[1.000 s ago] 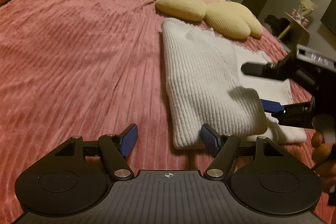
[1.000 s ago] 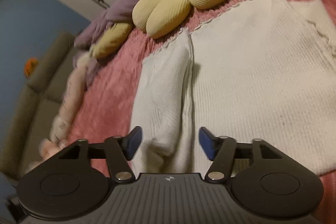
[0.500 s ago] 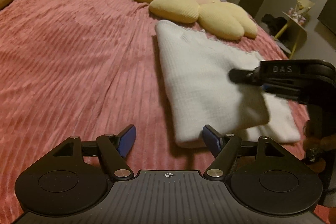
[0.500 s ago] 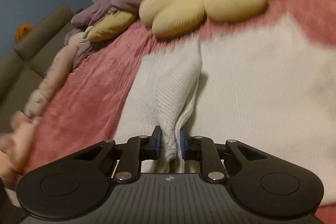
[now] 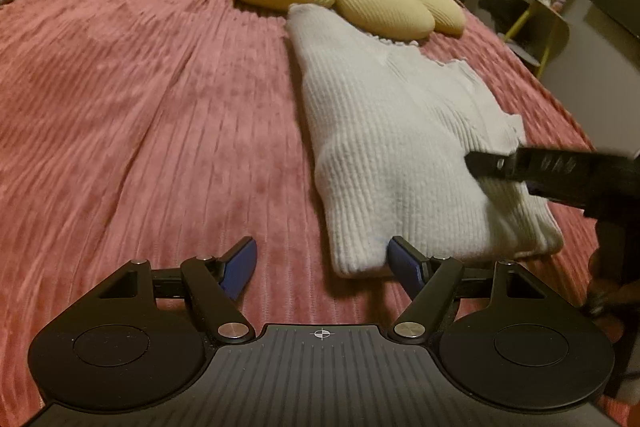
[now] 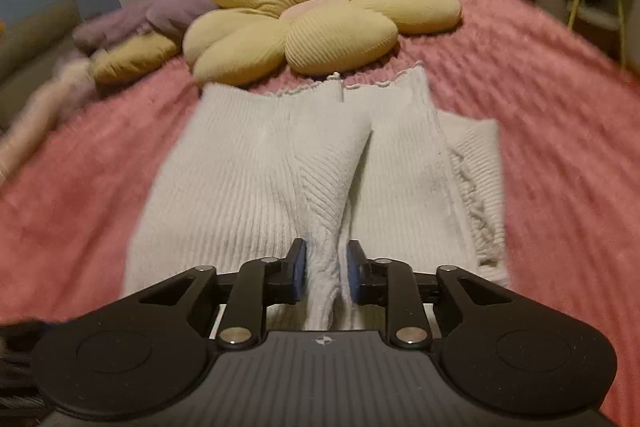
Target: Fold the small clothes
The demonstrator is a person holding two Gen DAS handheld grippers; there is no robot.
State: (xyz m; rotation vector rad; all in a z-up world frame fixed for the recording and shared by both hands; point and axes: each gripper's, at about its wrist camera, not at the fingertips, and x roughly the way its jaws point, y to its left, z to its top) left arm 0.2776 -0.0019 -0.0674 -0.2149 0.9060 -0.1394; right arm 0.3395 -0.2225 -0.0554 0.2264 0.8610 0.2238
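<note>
R gripper (image 6: 323, 273) pinches a raised fold of white knit sweater (image 6: 256, 187) mid-bed; L gripper (image 5: 322, 261) spread wide at its near hem. Flower pillow (image 6: 304, 27) at 12 o'clock, touching the sweater; pink bedspread (image 5: 140, 107) bare toward 9.

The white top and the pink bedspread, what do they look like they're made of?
The white top looks like a soft ribbed knit, maybe cotton or acrylic: fine parallel ribs, matte, with a frilly hem. The pink bedspread looks like plush ribbed fleece or chenille: wide fuzzy ridges with a faint sheen. The exact fibre can't be told.
</note>
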